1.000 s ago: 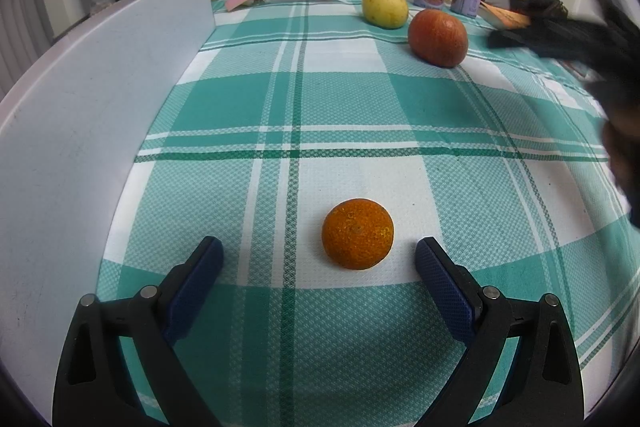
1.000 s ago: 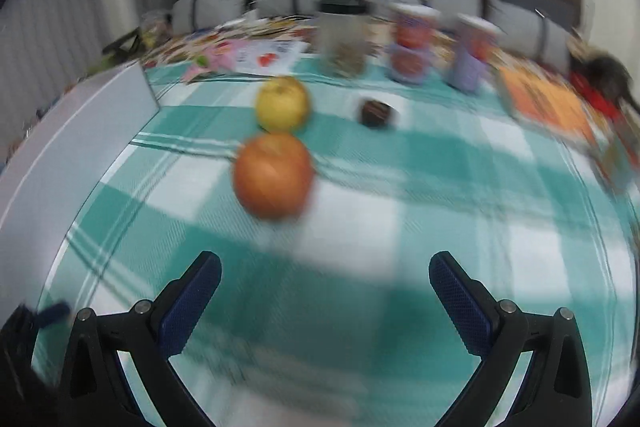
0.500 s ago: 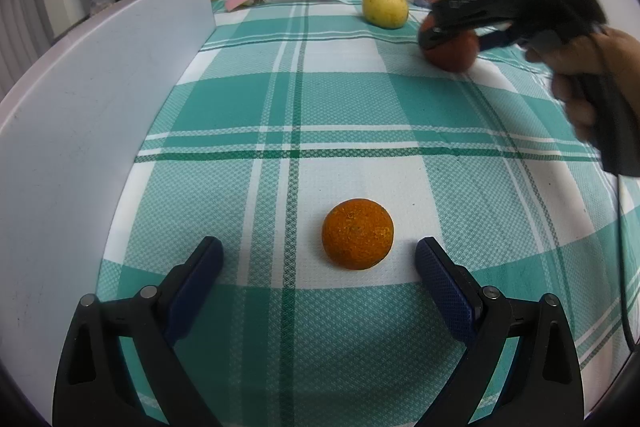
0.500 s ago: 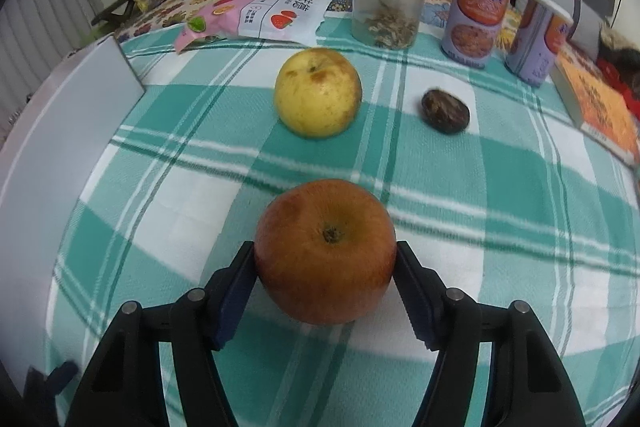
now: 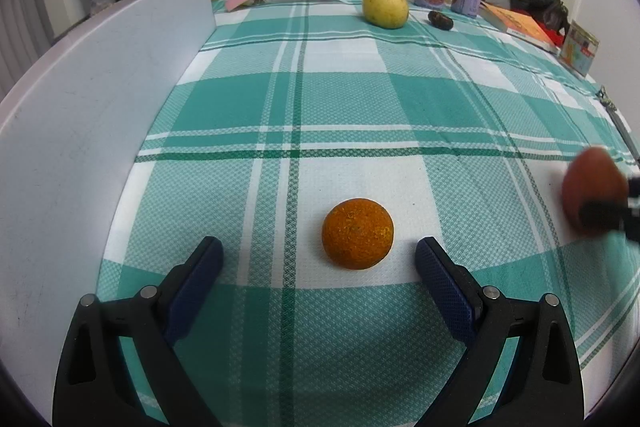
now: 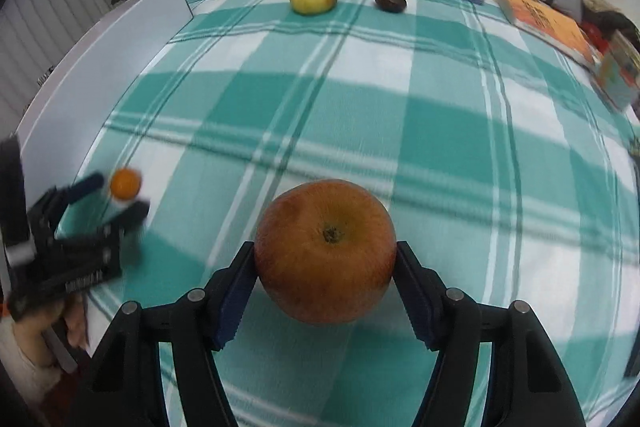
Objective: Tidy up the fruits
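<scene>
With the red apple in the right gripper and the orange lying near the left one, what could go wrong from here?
1. The right gripper holds the red apple only at its two sides, so the round fruit may slip out.
2. The left gripper stands open beside the orange; setting the apple down close by could bump it, or the two grippers could collide.
3. A nudged orange could roll across the checked cloth.

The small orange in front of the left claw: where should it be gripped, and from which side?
Grip the orange across its widest middle, coming from the near side along the cloth. It is round, sits alone, and the left claw is open with a finger on each side, just short of it.
</scene>
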A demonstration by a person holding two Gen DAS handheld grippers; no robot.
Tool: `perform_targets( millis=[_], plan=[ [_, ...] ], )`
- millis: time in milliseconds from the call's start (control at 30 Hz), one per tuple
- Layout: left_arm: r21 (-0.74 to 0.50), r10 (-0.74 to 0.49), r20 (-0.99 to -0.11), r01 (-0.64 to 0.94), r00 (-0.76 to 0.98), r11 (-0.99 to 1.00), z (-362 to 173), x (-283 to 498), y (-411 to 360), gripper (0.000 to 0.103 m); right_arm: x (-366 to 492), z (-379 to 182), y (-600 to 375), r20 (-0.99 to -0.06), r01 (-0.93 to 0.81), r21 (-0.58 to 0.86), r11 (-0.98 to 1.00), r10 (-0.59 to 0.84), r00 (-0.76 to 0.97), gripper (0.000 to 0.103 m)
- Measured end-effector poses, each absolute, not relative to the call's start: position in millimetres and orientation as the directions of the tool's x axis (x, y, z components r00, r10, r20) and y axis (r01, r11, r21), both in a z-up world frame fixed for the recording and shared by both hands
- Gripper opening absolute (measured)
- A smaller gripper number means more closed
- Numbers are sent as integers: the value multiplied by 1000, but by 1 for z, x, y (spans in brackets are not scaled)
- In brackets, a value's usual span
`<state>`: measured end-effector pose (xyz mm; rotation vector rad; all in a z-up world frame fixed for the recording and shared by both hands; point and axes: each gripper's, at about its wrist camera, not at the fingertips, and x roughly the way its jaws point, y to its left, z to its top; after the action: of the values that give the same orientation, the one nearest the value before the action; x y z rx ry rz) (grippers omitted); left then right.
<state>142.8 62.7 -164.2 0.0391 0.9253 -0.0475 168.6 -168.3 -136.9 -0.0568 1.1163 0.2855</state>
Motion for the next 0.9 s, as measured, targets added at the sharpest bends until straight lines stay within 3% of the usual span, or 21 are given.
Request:
perform_targets(
  millis=[33,167,567,733,900],
  plan=[
    [11,-26,-800,58,600,998,-164,143,63,98,163,-138,-169,-884,-251,95,963,197,423,69],
    [7,-28,-801,57,598,998,-164,143,64,98,149,-135,-167,-862,-238,79,968,187,471,97],
    [-1,-52,-820,89,570,996,-162,142,64,98,109,-125,-226,-796,-118,156,981,196,573,98],
    [-127,-197,-829,168,523,978,-142,126,86,98,105,-115,-278,-752,19,262,965,192,631,99],
    [-66,-186,-827,236,530,970,-124,129,76,97,115,-129,-307,-762,143,448,882,293,578,100]
  ],
)
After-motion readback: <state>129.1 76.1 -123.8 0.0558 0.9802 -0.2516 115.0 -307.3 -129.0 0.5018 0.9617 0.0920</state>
